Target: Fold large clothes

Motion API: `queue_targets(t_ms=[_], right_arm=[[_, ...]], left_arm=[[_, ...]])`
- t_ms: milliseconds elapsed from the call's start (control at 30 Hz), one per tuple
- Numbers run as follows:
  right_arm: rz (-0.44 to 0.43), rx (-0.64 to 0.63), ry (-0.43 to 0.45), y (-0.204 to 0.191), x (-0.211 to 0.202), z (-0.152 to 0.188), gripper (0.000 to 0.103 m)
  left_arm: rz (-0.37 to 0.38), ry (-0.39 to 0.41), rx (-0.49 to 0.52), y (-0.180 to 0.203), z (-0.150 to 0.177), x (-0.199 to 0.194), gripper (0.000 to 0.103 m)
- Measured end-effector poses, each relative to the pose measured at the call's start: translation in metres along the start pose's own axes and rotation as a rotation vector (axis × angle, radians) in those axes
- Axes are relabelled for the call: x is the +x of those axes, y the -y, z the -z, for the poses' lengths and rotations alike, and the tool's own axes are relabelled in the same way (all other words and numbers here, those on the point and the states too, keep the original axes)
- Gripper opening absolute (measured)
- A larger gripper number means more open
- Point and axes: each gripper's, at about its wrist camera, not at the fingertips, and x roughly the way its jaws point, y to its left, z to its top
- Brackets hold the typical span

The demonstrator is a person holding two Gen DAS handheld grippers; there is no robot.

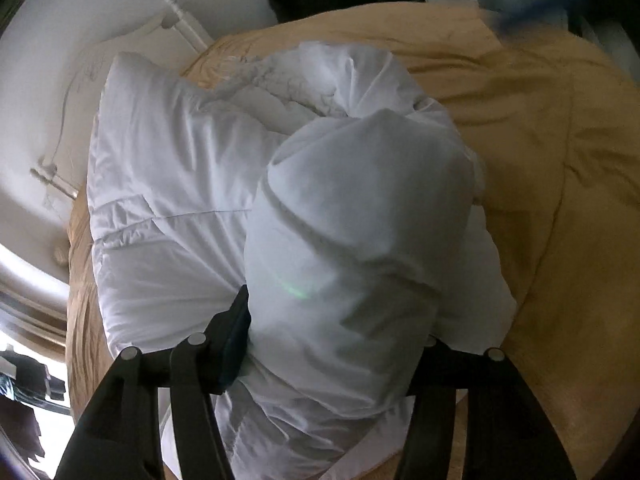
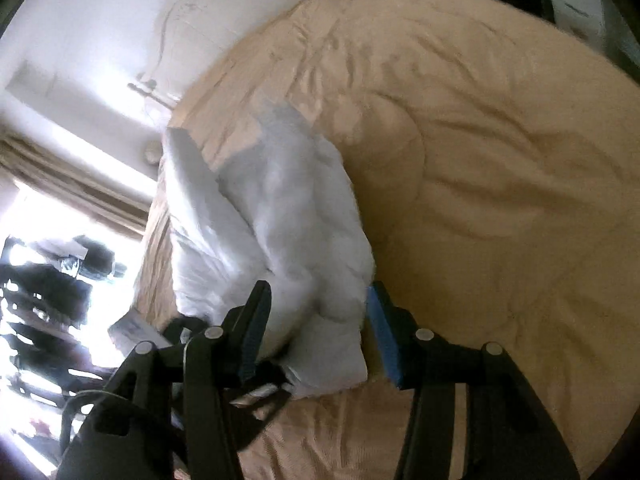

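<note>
both grippers, left (image 1: 332, 344) and right (image 2: 316, 332), straddle the white padded jacket (image 1: 192, 200) on the tan bedspread (image 1: 540, 140); whether either one pinches it i cannot tell (lay each fold flat, then smooth).

Padded jacket (image 1: 208, 184) on bedspread (image 1: 540, 128)

In the left wrist view the white padded garment (image 1: 224, 200) bulges between the fingers of the left gripper (image 1: 328, 344) and hides its right pad entirely; the garment's near end runs off the bottom edge. Beyond the garment, a blue smear (image 1: 520, 20) is too blurred to identify. In the right wrist view, the dark shapes (image 2: 52, 280) left of the garment (image 2: 280, 220) are washed out by window glare
</note>
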Motion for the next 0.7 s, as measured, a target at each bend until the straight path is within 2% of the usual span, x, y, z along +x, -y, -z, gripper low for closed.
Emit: queue_targets(t_ms=[67, 133, 200, 333, 367, 400, 433, 500, 533, 600, 667, 700], right_arm=[[-0.020, -0.105, -0.008, -0.030, -0.008, -0.012, 0.052], [-0.007, -0.208, -0.054, -0.061, 0.004, -0.040, 0.052], [-0.059, -0.324, -0.147, -0.108, 0.031, -0.070, 0.052], [-0.190, -0.361, -0.355, -0.154, 0.109, -0.100, 0.052], [-0.177, -0.339, -0.423, -0.157, 0.138, -0.104, 0.051], [-0.128, -0.335, -0.461, -0.154, 0.159, -0.105, 0.046], [-0.031, -0.343, -0.483, -0.147, 0.182, -0.105, 0.032], [0.087, -0.312, -0.532, -0.123, 0.213, -0.105, 0.000], [0.075, -0.260, -0.563, -0.107, 0.225, -0.104, 0.000], [0.057, -0.232, -0.583, -0.094, 0.233, -0.102, 0.000], [0.061, -0.230, -0.566, -0.088, 0.233, -0.099, 0.000], [0.062, -0.228, -0.556, -0.085, 0.233, -0.098, 0.000]], left_arm=[[0.006, 0.001, 0.006, 0.001, 0.001, -0.001, 0.056], [0.010, 0.005, 0.010, -0.006, 0.009, -0.004, 0.056], [0.010, 0.008, 0.020, -0.016, 0.010, -0.004, 0.056], [0.014, 0.019, 0.039, -0.014, 0.021, -0.006, 0.056], [0.025, 0.025, 0.037, -0.017, 0.024, -0.009, 0.057], [0.041, 0.032, 0.030, -0.015, 0.028, -0.017, 0.057], [0.060, 0.038, 0.023, -0.019, 0.031, -0.021, 0.058], [0.105, 0.049, 0.021, -0.031, 0.039, -0.031, 0.060], [0.142, 0.052, 0.019, -0.039, 0.044, -0.041, 0.060], [0.268, 0.058, -0.011, -0.066, 0.059, -0.069, 0.061], [0.381, 0.052, -0.069, -0.097, 0.070, -0.088, 0.061], [0.463, 0.050, -0.144, -0.126, 0.076, -0.101, 0.061]])
